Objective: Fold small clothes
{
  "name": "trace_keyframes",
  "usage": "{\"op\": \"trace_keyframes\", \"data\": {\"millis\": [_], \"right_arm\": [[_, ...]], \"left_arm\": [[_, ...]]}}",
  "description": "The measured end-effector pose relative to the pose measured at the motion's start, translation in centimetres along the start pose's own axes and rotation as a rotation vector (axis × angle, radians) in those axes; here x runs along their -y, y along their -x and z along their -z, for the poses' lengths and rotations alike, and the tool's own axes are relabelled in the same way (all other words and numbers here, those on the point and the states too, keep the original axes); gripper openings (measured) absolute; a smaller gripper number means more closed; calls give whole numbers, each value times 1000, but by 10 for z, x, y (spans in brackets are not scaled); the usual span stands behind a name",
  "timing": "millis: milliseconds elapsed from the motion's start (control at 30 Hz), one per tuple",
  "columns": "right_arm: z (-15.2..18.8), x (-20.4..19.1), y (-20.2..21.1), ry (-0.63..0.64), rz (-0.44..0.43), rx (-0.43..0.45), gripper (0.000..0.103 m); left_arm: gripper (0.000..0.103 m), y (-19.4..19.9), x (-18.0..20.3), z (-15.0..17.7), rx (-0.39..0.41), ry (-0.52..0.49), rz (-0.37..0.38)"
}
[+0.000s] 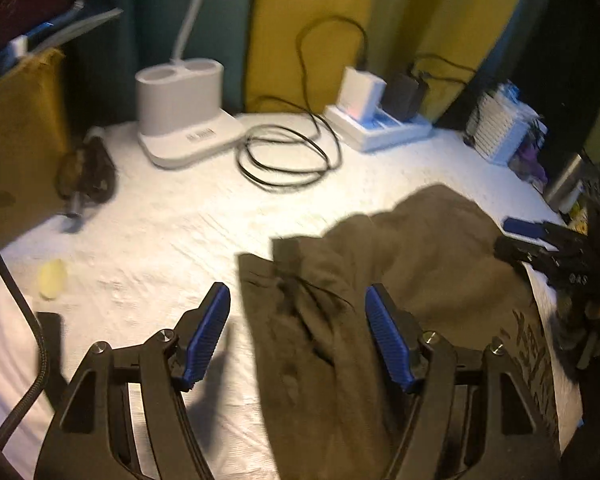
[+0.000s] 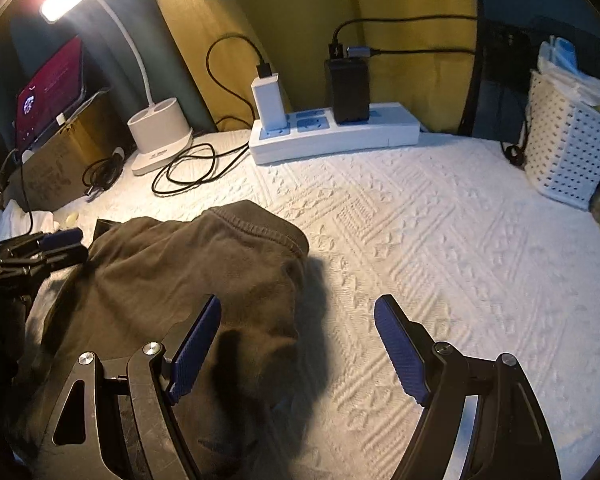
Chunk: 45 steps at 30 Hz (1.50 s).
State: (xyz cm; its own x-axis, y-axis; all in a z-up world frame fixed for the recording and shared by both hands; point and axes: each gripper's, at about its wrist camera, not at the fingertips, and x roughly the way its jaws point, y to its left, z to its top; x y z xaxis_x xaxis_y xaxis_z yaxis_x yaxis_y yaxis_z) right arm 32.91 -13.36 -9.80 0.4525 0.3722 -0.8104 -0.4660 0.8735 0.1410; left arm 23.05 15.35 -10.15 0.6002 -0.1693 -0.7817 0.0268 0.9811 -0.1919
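A small olive-brown garment (image 1: 412, 264) lies rumpled on the white textured cloth, with a dark drawstring and printed lettering at its near right. My left gripper (image 1: 298, 304) is open and empty above the garment's left edge. In the right wrist view the garment (image 2: 172, 280) fills the lower left, its ribbed waistband at the far side. My right gripper (image 2: 298, 312) is open and empty over the garment's right edge. Each gripper shows in the other's view: the right gripper (image 1: 540, 244) at the garment's right, the left gripper (image 2: 44, 248) at its left.
At the back stand a white desk lamp base (image 1: 184, 120), a coiled black cable (image 1: 288, 156) and a white power strip (image 2: 332, 132) with chargers. A white perforated basket (image 2: 568, 140) is at the right. A cardboard box (image 2: 60, 160) and tablet (image 2: 52, 88) are at the left.
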Motion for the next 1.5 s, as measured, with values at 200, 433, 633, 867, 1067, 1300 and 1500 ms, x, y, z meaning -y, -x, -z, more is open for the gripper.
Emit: {"op": "trace_keyframes", "data": {"millis": [200, 433, 633, 867, 1067, 1300, 1500], "right_arm": [[-3, 5, -12, -9, -21, -17, 81], [-8, -7, -26, 44, -44, -17, 80], [-11, -24, -34, 101, -82, -11, 55], [-10, -39, -30, 136, -89, 8, 29], [-10, -41, -4, 138, -85, 62, 26], [-6, -49, 42, 164, -95, 148, 23], [4, -54, 78, 172, -89, 203, 23]], "left_arm": [[80, -16, 12, 5, -18, -58, -53], [67, -19, 17, 4, -6, -100, -35], [37, -19, 26, 4, 0, -118, 28], [17, -11, 40, 6, 23, -136, 33], [17, 19, 52, 3, 101, -134, 42], [17, 58, 73, 2, 170, -144, 1], [17, 87, 90, 8, 224, -181, -10]]}}
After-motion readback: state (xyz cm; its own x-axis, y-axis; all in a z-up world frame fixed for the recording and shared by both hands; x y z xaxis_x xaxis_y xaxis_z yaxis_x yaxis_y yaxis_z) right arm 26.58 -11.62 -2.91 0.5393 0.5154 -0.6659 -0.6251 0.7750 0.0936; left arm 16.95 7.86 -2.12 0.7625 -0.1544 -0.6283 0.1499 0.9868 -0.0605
